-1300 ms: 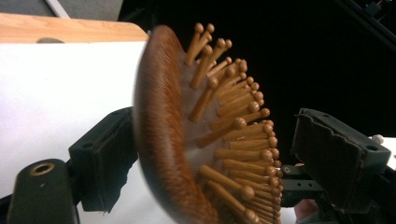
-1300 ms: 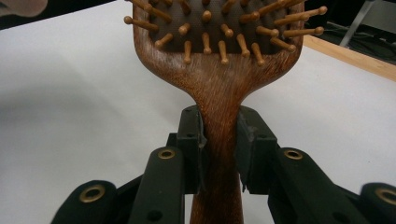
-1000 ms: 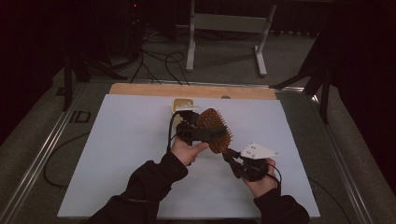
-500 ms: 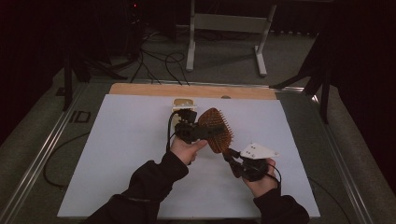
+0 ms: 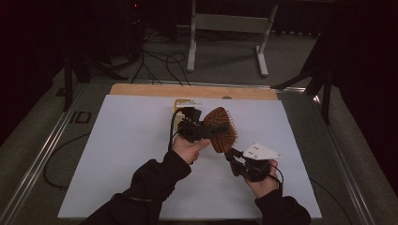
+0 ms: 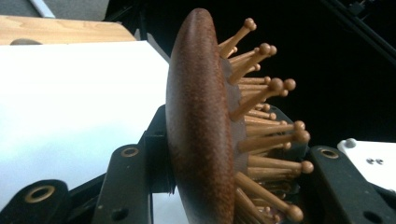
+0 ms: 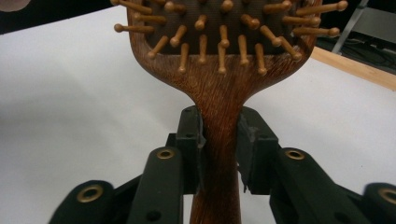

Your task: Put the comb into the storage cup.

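Above the white sheet (image 5: 117,154) that covered the table, a wooden paddle hairbrush (image 5: 220,133) was held in the air between the two grippers. In the high view it hung near the middle of the sheet, its head toward the far side and its handle pointing down to the person's right hand.

The right gripper (image 5: 237,161) was clamped on the handle. In the right gripper view its two black pads pressed on both sides of the narrow neck of the handle, just under the head, and the rows of wooden pins with round tips faced the camera. The grey three-cornered plate (image 5: 261,151) lay on top of this gripper.

The left gripper (image 5: 206,131) had just been closing, and the head of the hairbrush was between its jaws. In the left gripper view the head stood on its edge, with the smooth brown back toward one jaw and the pins toward the other. The jaw on the back side lay against the wood; on the other side the jaw met the tips of the pins. So this gripper also was closed on the brush, on its head.

Just behind the left gripper, on the sheet, lay a small pale yellow object (image 5: 184,104); what it was I could not tell. A wooden board (image 5: 141,90) ran along the far edge of the sheet.
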The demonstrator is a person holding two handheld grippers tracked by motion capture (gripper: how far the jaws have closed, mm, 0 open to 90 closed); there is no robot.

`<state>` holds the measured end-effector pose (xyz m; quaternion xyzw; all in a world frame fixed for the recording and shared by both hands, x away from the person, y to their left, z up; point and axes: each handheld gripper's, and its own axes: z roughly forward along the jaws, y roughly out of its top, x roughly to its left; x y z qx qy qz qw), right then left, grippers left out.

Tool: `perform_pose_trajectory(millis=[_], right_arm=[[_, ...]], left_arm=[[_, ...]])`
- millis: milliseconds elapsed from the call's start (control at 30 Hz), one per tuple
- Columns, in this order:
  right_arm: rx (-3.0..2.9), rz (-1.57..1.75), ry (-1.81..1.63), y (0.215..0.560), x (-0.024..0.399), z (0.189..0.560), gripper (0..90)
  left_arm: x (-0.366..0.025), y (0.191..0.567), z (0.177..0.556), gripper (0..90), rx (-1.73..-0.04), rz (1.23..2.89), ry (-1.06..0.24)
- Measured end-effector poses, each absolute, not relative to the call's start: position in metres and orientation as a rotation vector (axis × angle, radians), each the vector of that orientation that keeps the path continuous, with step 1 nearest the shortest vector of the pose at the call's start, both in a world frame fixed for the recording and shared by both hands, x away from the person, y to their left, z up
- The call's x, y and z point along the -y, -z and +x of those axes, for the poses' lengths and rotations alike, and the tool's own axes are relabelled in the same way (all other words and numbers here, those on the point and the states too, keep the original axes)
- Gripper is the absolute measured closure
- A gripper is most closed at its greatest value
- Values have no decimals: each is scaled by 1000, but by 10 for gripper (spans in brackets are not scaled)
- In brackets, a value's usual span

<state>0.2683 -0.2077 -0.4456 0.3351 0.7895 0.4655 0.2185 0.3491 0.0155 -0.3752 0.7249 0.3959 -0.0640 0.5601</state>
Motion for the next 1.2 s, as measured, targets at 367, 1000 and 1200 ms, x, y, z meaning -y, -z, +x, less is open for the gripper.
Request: perform_pose_trajectory(millis=[367,1000,1200], right_arm=[[-2214,984,-1349,449,214,273,195],[-2175,917,-1309,452,219,269,88],[-2177,904,-1296,453,220,267,88]], left_arm=[[-22,362,350,547,-910,1712,119],[-53,332,357,549,-897,1688,23],[-64,324,361,552,-901,1676,2]])
